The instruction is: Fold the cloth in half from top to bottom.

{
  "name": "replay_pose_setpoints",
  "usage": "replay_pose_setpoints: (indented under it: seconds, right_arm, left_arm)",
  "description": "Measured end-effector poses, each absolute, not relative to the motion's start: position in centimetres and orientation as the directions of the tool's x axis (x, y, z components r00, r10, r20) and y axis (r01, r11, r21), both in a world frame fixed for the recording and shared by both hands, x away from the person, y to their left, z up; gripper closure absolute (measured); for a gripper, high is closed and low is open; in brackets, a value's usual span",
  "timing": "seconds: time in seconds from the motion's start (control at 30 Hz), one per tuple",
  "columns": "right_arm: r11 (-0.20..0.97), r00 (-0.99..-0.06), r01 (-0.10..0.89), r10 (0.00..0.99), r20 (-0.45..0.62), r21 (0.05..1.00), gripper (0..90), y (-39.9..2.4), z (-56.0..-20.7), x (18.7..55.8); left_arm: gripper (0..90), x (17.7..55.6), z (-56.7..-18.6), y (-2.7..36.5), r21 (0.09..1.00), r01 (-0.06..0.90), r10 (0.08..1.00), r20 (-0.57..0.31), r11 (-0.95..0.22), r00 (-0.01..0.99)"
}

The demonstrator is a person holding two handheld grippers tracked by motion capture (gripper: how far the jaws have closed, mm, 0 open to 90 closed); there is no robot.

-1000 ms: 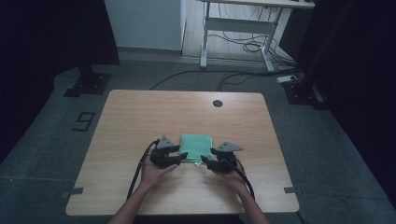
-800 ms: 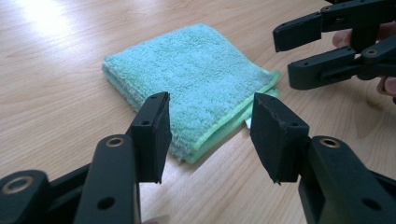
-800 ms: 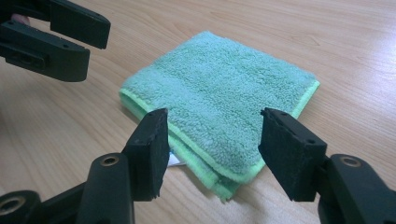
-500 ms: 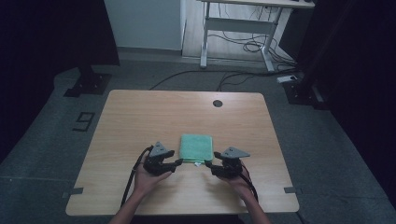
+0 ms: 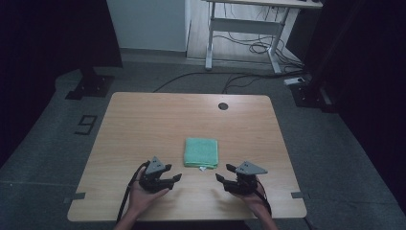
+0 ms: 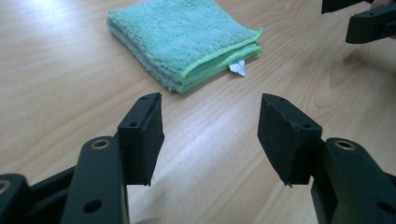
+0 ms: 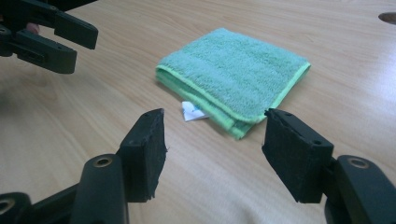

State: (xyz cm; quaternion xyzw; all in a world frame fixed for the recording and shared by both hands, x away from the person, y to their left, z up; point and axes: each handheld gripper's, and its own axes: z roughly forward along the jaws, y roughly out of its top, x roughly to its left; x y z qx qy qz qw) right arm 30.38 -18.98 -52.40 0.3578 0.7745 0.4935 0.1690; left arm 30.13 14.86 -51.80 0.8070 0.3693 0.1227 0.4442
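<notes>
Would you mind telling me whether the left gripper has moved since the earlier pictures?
Yes. The left gripper has drawn back from the folded green towel toward the table's near edge; its jaws, just opening, hold nothing.

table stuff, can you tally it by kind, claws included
green folded towel: 1
white tag sticking out of the towel: 1
black claws: 2, the left claw and the right claw, both open with nothing between their pads
round hole in the tabletop: 1
total: 5

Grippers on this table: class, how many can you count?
2. The left gripper is near the front edge, left of the green towel; the right gripper is opposite, right of it.
</notes>
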Motion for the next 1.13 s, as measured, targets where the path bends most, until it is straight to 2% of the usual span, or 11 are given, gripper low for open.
replay_pose_setpoints:
  seconds: [0.2, 0.4, 0.73, 1.13]
  right_arm:
    - [0.275, -0.683, 0.413, 0.724, 0.096, 0.868, 33.3, -19.7, -52.8, 29.2]
    - [0.279, -0.675, 0.438, 0.729, 0.108, 0.855, 32.2, -20.6, -53.7, 28.2]
    - [0.304, -0.678, 0.444, 0.729, 0.095, 0.843, 30.5, -20.8, -54.5, 26.6]
    - [0.293, -0.673, 0.445, 0.732, 0.101, 0.846, 29.4, -21.0, -54.3, 26.7]
  left_arm:
    - [38.3, 28.6, -52.3, 15.8, 0.797, 0.504, 0.702, -0.148, -0.332, 0.697]
    - [38.0, 27.3, -52.4, 16.7, 0.801, 0.491, 0.713, -0.119, -0.343, 0.691]
    - [38.1, 26.9, -53.4, 17.7, 0.789, 0.508, 0.730, -0.113, -0.346, 0.673]
    - [37.7, 26.8, -53.4, 17.9, 0.793, 0.507, 0.736, -0.114, -0.338, 0.668]
